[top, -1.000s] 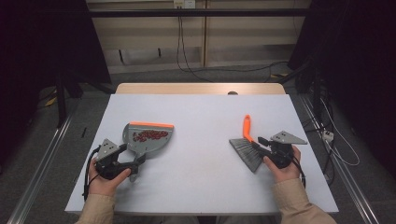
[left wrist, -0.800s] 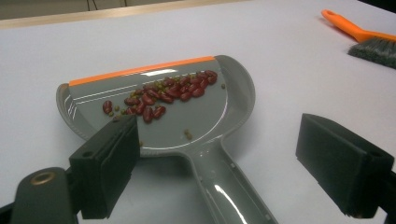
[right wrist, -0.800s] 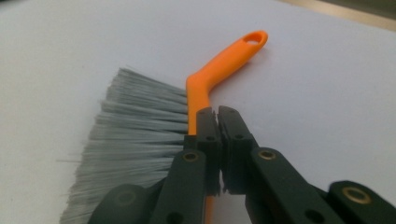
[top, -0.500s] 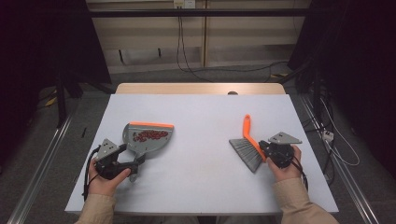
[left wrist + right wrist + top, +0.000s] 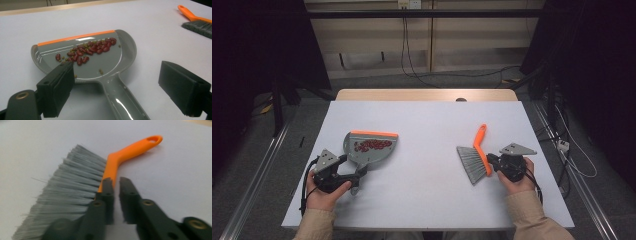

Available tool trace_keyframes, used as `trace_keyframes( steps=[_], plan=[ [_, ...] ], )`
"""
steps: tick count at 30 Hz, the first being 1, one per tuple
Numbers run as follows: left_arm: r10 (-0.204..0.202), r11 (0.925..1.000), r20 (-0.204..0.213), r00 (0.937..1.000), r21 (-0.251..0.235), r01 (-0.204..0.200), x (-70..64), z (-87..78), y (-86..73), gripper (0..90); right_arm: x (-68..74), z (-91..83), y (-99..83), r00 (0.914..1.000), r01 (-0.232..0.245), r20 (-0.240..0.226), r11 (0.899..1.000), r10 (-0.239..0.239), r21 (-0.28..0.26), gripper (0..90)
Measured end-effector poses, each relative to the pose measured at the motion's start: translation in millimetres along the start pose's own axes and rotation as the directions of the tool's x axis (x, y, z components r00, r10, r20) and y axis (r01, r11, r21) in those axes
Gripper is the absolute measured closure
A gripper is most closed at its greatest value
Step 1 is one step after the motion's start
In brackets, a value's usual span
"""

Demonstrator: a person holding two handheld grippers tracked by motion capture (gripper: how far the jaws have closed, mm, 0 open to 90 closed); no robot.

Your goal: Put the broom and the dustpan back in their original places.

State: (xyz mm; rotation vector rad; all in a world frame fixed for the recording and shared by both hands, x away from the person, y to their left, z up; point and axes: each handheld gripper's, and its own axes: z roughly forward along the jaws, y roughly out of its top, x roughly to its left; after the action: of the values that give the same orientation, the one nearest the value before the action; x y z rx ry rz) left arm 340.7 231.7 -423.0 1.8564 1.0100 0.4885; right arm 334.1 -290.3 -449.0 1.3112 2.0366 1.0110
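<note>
A: Where is the dustpan [image 5: 371,149]?

B: Flat on the table [image 5: 427,125], left of middle, red beans [image 5: 86,51] heaped near its orange lip. The left hand-held gripper [image 5: 354,175] has its jaws spread wide on either side of the grey handle, not touching it.

A: And the brush [image 5: 475,157]?

B: Lying to the right. The right hand-held gripper [image 5: 116,182] has its jaws nearly pressed together just beside the orange spine, gripping nothing.

Glossy grey plastic dustpan [image 5: 105,62]; matt white table [image 5: 427,120]; bristly brush [image 5: 75,192].
</note>
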Motion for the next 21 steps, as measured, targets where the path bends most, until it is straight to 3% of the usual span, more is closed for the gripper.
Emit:
trace_keyframes(
  steps=[2, 4, 6, 9, 14, 21],
  plan=[
    [0.007, 0.9999, 0.01, 0.9999, -0.01, -0.007, -0.2, -0.5, 0.7, 12.7, 1.1, -3.6, 0.2, 0.9995, -0.025, -0.018, 0.999, 0.024, -0.047, 73.6],
    [0.003, 0.9997, 0.027, 0.9996, -0.023, -0.002, -1.2, -0.5, 2.0, 11.2, 2.7, -6.5, -0.5, 0.9981, -0.056, -0.029, 0.996, 0.055, -0.069, 61.1],
    [0.003, 0.9993, 0.041, 0.9991, -0.037, -0.001, -3.2, -0.4, 3.5, 10.3, 5.0, -9.5, -1.7, 0.9925, -0.103, -0.075, 0.991, 0.097, -0.09, 49.5],
    [-0.002, 0.9987, 0.071, 0.9974, -0.051, 0.005, -4.6, 0.3, 4.1, 9.9, 10.0, -15.7, -1.8, 0.9863, -0.12, -0.128, 0.984, 0.104, -0.128, 37.8],
    [-0.01, 0.998, 0.087, 0.9962, -0.062, 0.015, -5.3, 0.7, 4.1, 9.6, 15.8, -21.5, -5.8, 0.9806, -0.12, -0.171, 0.982, 0.095, -0.142, 25.8],
    [-0.008, 0.9972, 0.1, 0.995, -0.073, 0.015, -5.4, 0.9, 2.5, 9.0, 19.8, -29.5, -13.3, 0.9776, -0.125, -0.188, 0.98, 0.095, -0.155, 19.3]
  ],
)
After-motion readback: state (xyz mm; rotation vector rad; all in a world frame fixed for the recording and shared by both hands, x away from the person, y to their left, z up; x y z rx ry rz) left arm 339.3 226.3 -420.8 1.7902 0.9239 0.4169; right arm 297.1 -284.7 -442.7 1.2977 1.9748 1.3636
